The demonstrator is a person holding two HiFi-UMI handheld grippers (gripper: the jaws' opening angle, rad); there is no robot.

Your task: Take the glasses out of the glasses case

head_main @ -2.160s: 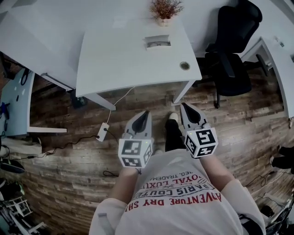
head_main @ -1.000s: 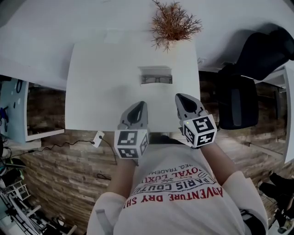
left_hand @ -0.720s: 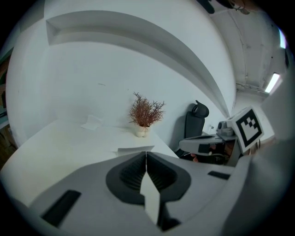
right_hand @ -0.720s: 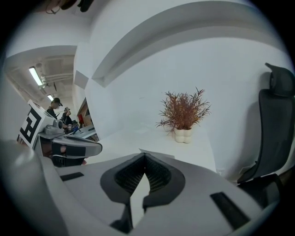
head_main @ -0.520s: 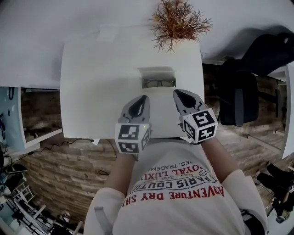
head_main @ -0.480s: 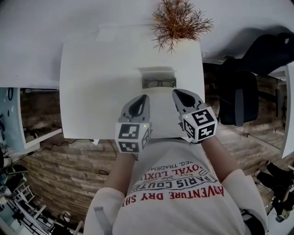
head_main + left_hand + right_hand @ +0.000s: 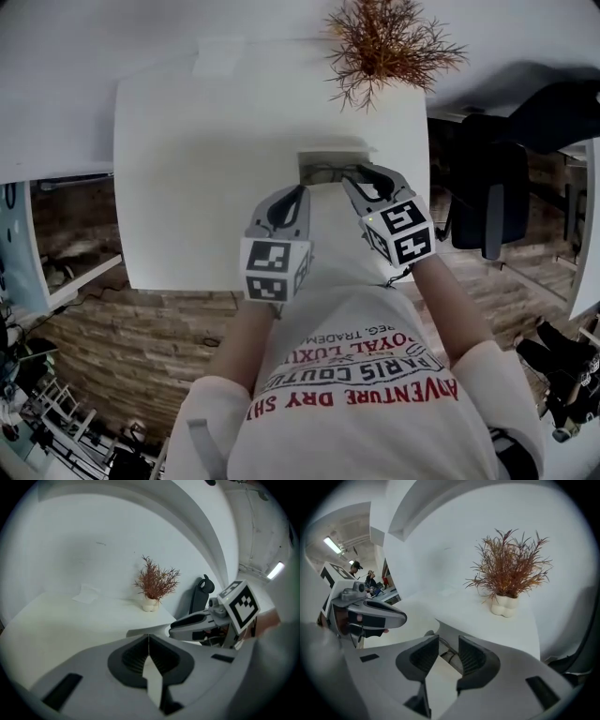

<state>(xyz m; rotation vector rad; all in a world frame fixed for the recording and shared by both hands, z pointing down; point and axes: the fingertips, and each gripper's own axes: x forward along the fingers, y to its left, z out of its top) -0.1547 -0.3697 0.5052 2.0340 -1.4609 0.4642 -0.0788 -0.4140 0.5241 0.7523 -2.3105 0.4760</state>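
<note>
An open glasses case (image 7: pixel 327 157) lies on the white table (image 7: pixel 206 187) with dark-framed glasses (image 7: pixel 330 174) inside. My right gripper (image 7: pixel 364 174) hovers at the case's near right edge, open; its jaws have just been opening, and nothing is between the pads. In the right gripper view the case wall (image 7: pixel 487 637) and the glasses frame (image 7: pixel 448 654) show just beyond the right gripper (image 7: pixel 449 644). My left gripper (image 7: pixel 302 189) is shut and empty, just left of and nearer than the case. In the left gripper view its jaws meet at the left gripper (image 7: pixel 149 637).
A dried plant in a white pot (image 7: pixel 389 42) stands at the table's far edge behind the case. A paper slip (image 7: pixel 217 58) lies at the far left. A black office chair (image 7: pixel 497 187) is right of the table. A white wall runs behind.
Both grippers have moved forward and down over the table toward the case. The right gripper's jaws have gone from shut to open.
</note>
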